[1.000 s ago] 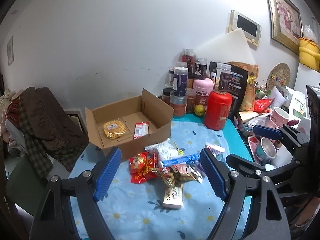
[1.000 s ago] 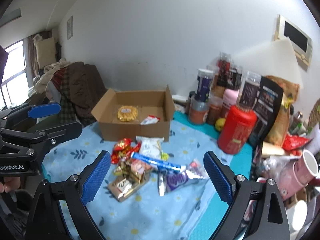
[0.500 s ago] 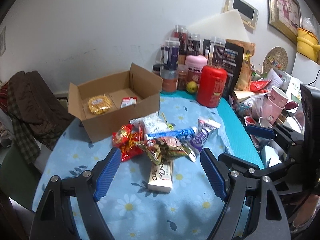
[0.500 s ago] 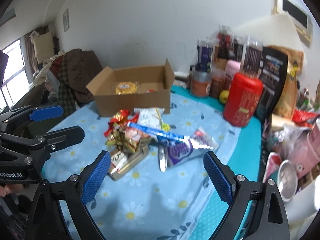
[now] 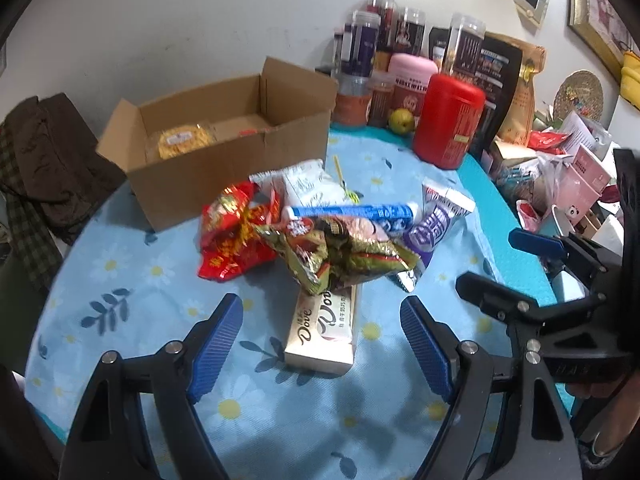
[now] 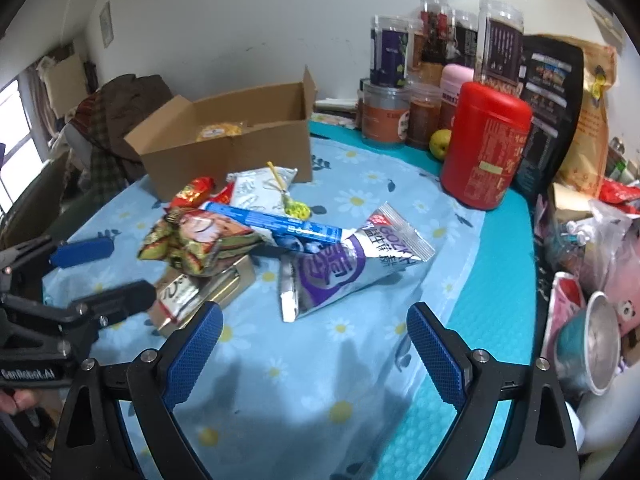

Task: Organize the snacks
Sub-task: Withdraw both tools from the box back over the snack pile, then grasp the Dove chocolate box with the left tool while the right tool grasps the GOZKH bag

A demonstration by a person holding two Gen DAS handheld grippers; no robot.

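A heap of snacks lies mid-table: a red packet, a gold-green crinkled bag, a blue tube, a white packet, a purple-silver pouch and a Dove chocolate box. Behind them an open cardboard box holds a yellow-wrapped snack. My left gripper hangs open just above the Dove box, with nothing held. Over bare cloth in front of the purple pouch, my right gripper stands open and empty.
A round table with a blue daisy cloth. Jars, a red canister, a green fruit and dark bags crowd the back right. Cups and a metal bowl sit at the right edge. Clothes hang on a chair at left.
Both grippers have sunk toward the table and tipped further down, so the snack heap looms larger and closer. Their jaws stand as wide as before.
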